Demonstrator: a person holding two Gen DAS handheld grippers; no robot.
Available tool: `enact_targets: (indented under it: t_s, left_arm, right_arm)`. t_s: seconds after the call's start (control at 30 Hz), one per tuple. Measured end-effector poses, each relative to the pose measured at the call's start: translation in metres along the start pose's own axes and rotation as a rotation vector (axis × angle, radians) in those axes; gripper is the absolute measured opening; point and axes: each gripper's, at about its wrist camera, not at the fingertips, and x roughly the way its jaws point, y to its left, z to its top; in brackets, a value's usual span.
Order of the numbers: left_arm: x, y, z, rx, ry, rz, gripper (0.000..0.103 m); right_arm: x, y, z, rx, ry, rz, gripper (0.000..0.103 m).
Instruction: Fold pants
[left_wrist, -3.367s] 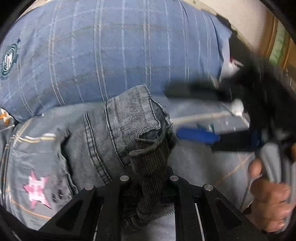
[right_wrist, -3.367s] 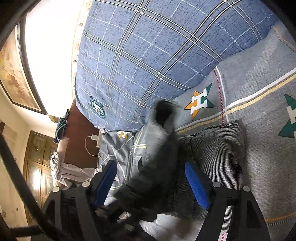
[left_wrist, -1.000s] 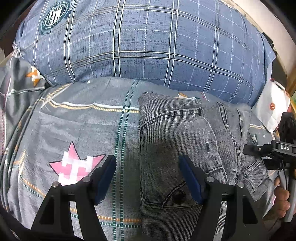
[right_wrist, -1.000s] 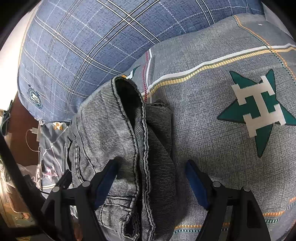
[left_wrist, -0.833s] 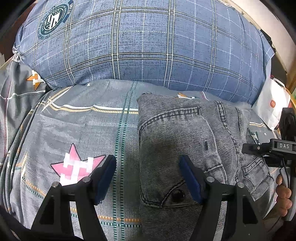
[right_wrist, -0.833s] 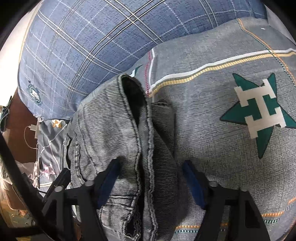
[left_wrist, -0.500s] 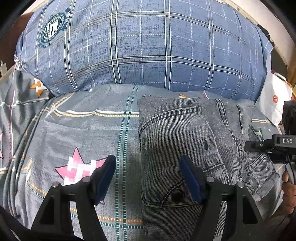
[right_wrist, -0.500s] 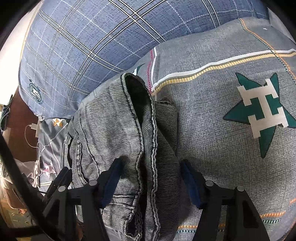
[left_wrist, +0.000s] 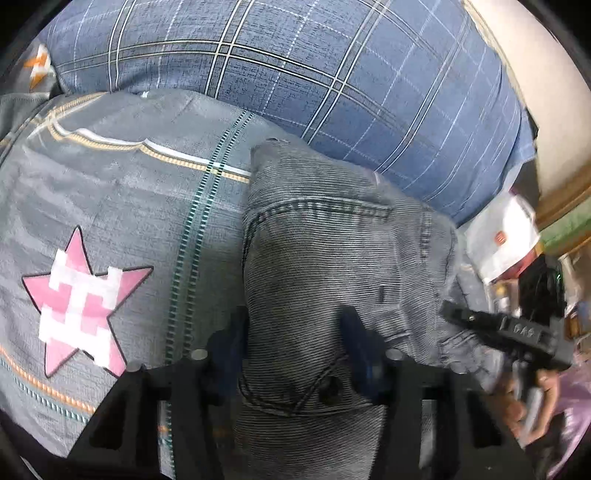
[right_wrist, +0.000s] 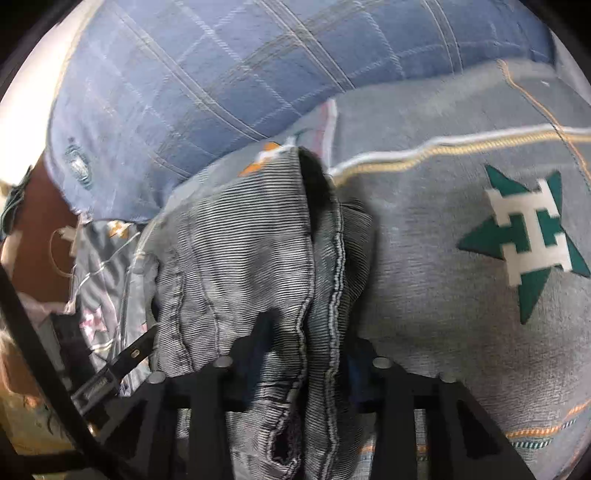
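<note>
Folded grey-striped denim pants (left_wrist: 332, 258) lie on the bed in front of the pillow. My left gripper (left_wrist: 295, 350) straddles their near left edge and its jaws are closing. One blue pad is beside the fabric edge and the other rests on top, without a clear pinch. In the right wrist view the pants (right_wrist: 240, 240) show their stacked hem edges. My right gripper (right_wrist: 310, 350) is closing on those folds, and its pads press into the bunched cloth. The right gripper's black body (left_wrist: 517, 332) and the hand (left_wrist: 543, 387) holding it show at the right edge of the left wrist view.
A large blue plaid pillow (left_wrist: 314, 74) lies just behind the pants. The grey bedsheet (left_wrist: 110, 184) carries a pink star (left_wrist: 81, 295) and a green star (right_wrist: 532, 236). A white bag (left_wrist: 502, 236) stands at the right. A cable and brown furniture (right_wrist: 44, 236) are beside the bed.
Both grippers' jaws have narrowed around the pants. The left gripper has dropped closer to the fabric and rolled. The right gripper has stayed in place with the folds squeezed between its pads.
</note>
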Motion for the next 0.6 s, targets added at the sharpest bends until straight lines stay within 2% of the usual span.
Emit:
enact_targets:
  t_s: [0.07, 0.13, 0.23, 0.27, 0.33, 0.43, 0.6]
  left_arm:
    - [0.000, 0.000, 0.000, 0.004, -0.003, -0.011, 0.051]
    - [0.003, 0.004, -0.001, -0.020, 0.000, -0.008, 0.056]
    - [0.007, 0.007, 0.000, -0.038, 0.012, -0.015, 0.055]
    - [0.007, 0.005, 0.000, -0.020, 0.015, -0.013, 0.051]
    - [0.001, 0.000, 0.002, -0.011, 0.011, -0.038, 0.028]
    - [-0.032, -0.014, 0.009, 0.029, -0.066, -0.098, 0.022]
    - [-0.089, -0.017, 0.023, 0.069, -0.190, -0.144, 0.022]
  right_arm:
    - [-0.002, 0.003, 0.000, -0.010, -0.011, 0.002, 0.036]
    - [0.002, -0.002, 0.001, 0.001, 0.008, 0.005, 0.036]
    - [0.002, -0.008, 0.003, 0.026, 0.015, 0.027, 0.037]
    - [0.004, -0.007, 0.003, 0.023, 0.020, 0.023, 0.038]
    - [0.004, -0.002, 0.003, 0.005, 0.014, 0.000, 0.035]
    - [-0.012, 0.017, 0.002, -0.067, -0.052, 0.006, 0.025]
    - [-0.032, 0.054, -0.003, -0.128, -0.153, 0.085, 0.024]
